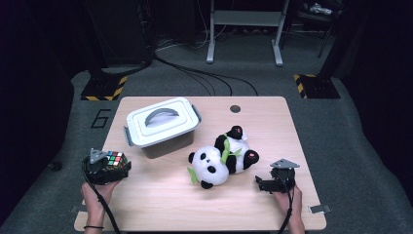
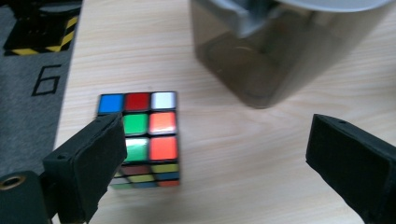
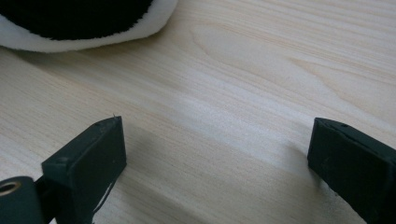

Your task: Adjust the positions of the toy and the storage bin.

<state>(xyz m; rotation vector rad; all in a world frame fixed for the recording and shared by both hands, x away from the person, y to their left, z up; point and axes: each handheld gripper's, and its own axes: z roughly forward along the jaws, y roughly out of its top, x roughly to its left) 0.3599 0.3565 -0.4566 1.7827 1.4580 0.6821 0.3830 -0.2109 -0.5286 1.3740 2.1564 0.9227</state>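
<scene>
A colourful puzzle cube (image 1: 115, 159) sits at the table's left edge. My left gripper (image 1: 104, 170) is right behind it. In the left gripper view the cube (image 2: 144, 137) rests on the wood just inside the left jaw, and the jaws of my left gripper (image 2: 217, 163) stand wide apart and hold nothing. A plush panda (image 1: 221, 158) lies on its back mid-table. My right gripper (image 1: 265, 184) rests to the panda's right, low over the wood. Its jaws (image 3: 217, 163) are wide open, with the panda's fur (image 3: 84, 18) just ahead.
A grey plastic box with a white handled lid (image 1: 163, 124) stands at the back left of the table, and its smoky wall (image 2: 275, 56) is close ahead of the left gripper. A cable hole (image 1: 235, 108) sits near the far edge. Cables and stands cross the floor beyond.
</scene>
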